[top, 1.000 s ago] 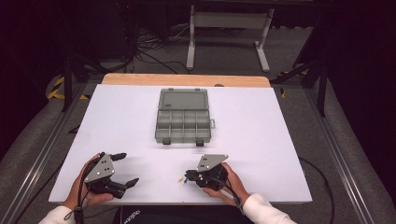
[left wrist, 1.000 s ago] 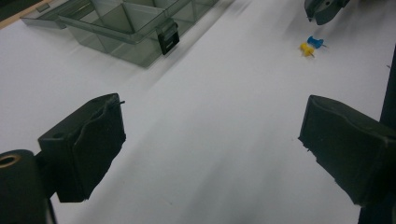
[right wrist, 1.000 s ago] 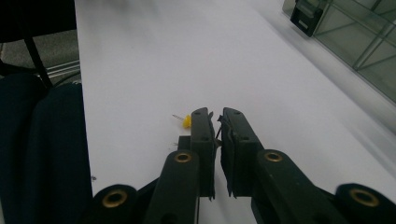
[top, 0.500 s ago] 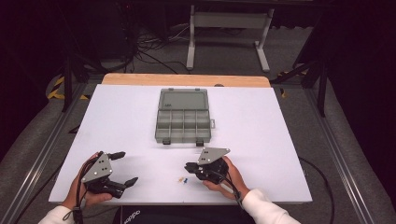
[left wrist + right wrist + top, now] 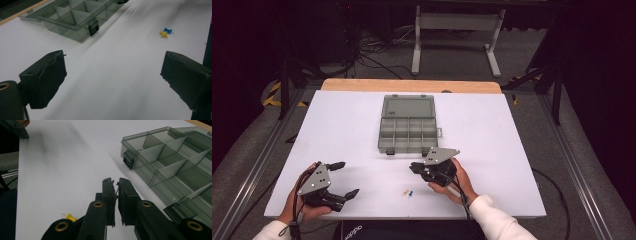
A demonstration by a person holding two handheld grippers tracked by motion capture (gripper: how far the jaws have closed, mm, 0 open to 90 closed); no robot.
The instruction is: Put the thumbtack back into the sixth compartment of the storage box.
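Right gripper (image 5: 414, 167) jaws pressed together near compartment box (image 5: 408, 126); pushpins (image 5: 408, 192) on table (image 5: 512, 150) just behind it — left gripper (image 5: 346, 178) spread wide, empty.

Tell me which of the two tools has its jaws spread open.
The left tool, at the table's near-left corner: its jaws stand wide apart over bare table. The right tool, close to the organizer box, has its jaws nearly together.

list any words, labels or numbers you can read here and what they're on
None can be read for certain.
Organizer box: a small mark on its open lid, too small to read.
Dark fabric at the table's near edge: pale lettering, too blurred to read.
Both claws and the pushpins: no text visible.
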